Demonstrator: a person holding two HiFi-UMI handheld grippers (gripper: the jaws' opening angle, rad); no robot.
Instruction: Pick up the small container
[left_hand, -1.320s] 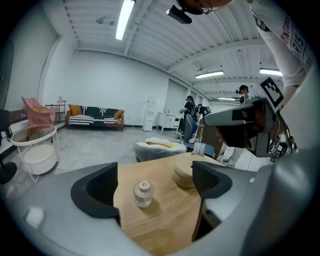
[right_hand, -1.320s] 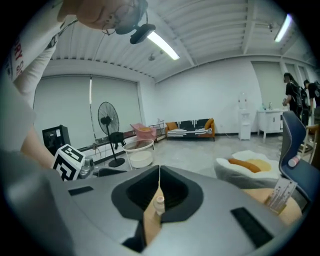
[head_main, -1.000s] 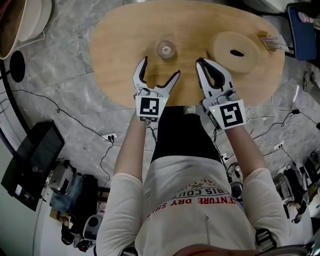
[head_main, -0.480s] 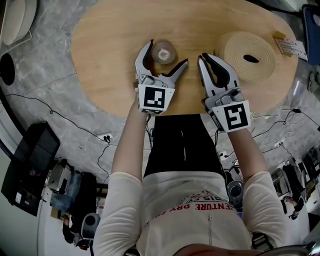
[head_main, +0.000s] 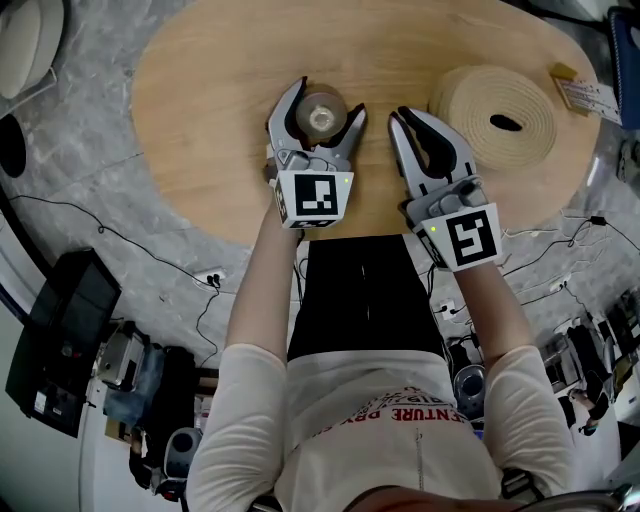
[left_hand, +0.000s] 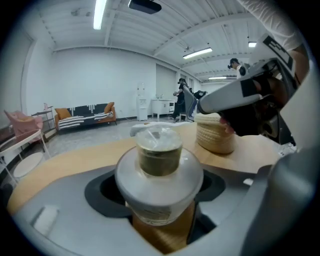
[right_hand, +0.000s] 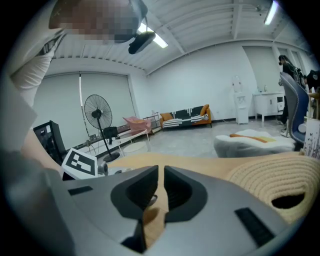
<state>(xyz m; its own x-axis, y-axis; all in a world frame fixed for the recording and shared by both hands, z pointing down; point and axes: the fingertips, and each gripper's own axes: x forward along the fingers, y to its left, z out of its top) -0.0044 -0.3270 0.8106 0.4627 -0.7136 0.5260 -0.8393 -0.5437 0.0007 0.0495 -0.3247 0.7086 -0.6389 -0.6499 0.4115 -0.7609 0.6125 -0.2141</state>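
Note:
The small container (head_main: 321, 110), a clear jar with a brownish top, stands on the oval wooden table (head_main: 205, 120). My left gripper (head_main: 326, 99) reaches round it, one finger on each side. Its jaws have just been closing with the jar between them, and the pads sit close beside its walls. In the left gripper view the jar (left_hand: 159, 165) fills the space between the jaws and rests on the wood. My right gripper (head_main: 400, 118) lies to the jar's right, shut with nothing in it; only a thin slit shows between its pads (right_hand: 145, 187).
A round woven coil (head_main: 497, 105) with a hole in the middle lies on the table right of my right gripper, also in the right gripper view (right_hand: 272, 182). A small packet (head_main: 575, 88) sits at the table's far right edge. Cables run over the floor.
Both grippers have moved forward over the table. The left one went from short of the jar to having its jaws round it, and those jaws have narrowed.

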